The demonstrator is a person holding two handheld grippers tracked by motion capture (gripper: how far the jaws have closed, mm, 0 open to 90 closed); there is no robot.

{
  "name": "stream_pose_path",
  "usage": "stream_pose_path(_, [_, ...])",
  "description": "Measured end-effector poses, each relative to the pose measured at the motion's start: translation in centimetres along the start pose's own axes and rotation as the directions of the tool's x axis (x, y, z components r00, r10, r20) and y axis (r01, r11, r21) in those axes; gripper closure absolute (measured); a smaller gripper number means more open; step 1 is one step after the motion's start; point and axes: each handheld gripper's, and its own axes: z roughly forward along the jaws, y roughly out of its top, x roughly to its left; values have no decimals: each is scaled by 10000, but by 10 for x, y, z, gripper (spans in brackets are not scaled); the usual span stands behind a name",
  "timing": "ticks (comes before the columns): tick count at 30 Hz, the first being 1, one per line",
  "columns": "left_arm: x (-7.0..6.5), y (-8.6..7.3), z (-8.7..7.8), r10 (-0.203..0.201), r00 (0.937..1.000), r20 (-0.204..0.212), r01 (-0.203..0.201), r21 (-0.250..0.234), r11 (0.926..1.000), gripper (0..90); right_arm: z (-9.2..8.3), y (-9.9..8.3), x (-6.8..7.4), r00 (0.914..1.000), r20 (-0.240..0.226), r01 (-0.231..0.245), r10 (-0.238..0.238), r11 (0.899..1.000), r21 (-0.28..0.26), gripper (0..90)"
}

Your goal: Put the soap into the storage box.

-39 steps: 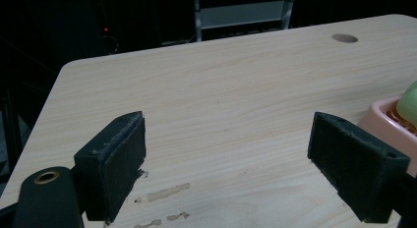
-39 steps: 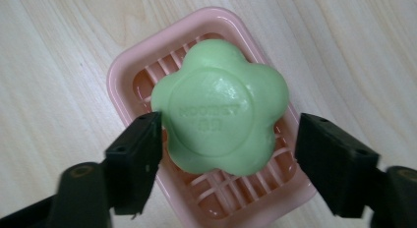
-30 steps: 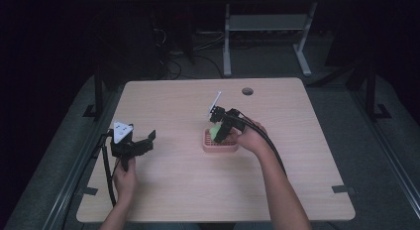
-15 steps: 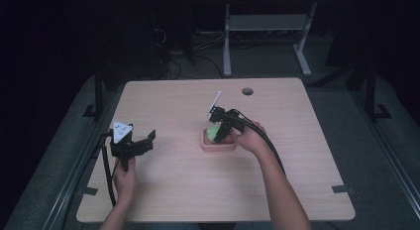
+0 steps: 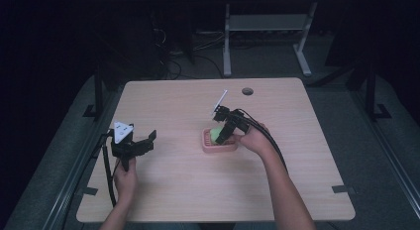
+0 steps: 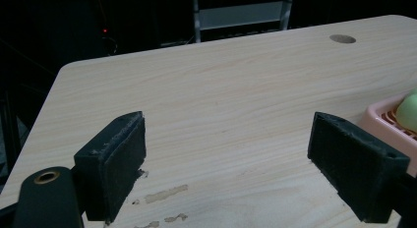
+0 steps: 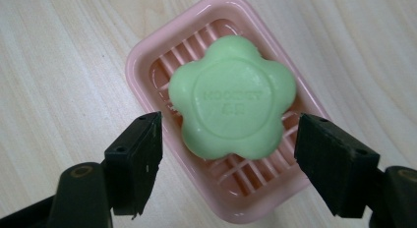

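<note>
Green, flower-shaped soap (image 7: 232,97) lies flat in a pink slatted plastic soap dish (image 7: 147,56), directly below the right gripper (image 7: 226,161), whose two black jaws stand apart on either side of the soap's near edge without pressing on it; these jaws have just been opening, and the soap rests loose on the dish's ribs between them. Raised lettering shows on the soap's round middle, too faint to read. From above, the right gripper (image 5: 224,126) hangs over the dish (image 5: 218,145) near the middle of the pale wooden worktop (image 5: 178,190), tilted down toward it, with its cable trailing back along the person's forearm. Well off to that gripper's left, the left gripper (image 5: 141,146) is held just above the worktop, its jaws spread wide with nothing but bare wood between them (image 6: 226,164). Past its right jaw the corner of the pink dish (image 6: 381,112) and a bit of the green soap (image 6: 408,112) come into sight. A round cable hole (image 5: 247,91) sits in the worktop beyond both grippers.
</note>
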Motion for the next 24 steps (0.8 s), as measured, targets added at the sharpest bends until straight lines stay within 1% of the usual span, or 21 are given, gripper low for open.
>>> stream_pose_path(2, [1, 0, 0, 60, 10000, 35, -60, 107, 9999, 143, -2, -3, -1, 9999, -128, -50, 48, 9998, -183, 260])
stream_pose_path(5, [1, 0, 0, 68, 10000, -2, -68, 124, 9999, 143, -6, -7, -2, 9999, -123, -124, 120, 9993, -352, 254])
stream_pose_path(7, [0, 0, -1, 61, 10000, -9, -61, 0, 10000, 143, -9, -10, -3, 9998, -43, -172, 170, 9988, -453, 253])
stream_pose_path(9, [0, 0, 0, 36, 10000, -9, -36, 0, 10000, 143, -10, -11, -4, 9999, -62, -163, 160, 9984, -537, 253])
stream_pose_path(10, [0, 0, 0, 63, 10000, 3, -63, 110, 9999, 143, -13, -14, -6, 9996, -79, -272, 268, 9979, -592, 253])
stream_pose_path(13, [0, 0, 0, 28, 10000, 2, -28, 42, 10000, 143, -16, -20, -8, 9991, -56, -418, 415, 9965, -725, 254])
stream_pose_path(16, [0, 0, 0, 59, 10000, 11, -59, 61, 10000, 143, -19, -26, -9, 9990, -3, -455, 456, 9961, -755, 254])
stream_pose_path(22, [0, 0, 0, 77, 10000, 20, -77, 86, 9999, 143, -24, -37, -13, 9978, -40, -658, 657, 9941, -865, 253])
stream_pose_path(24, [0, 0, 0, 102, 9999, 4, -102, 125, 9999, 143, -26, -39, -14, 9979, -1, -650, 653, 9939, -892, 253])
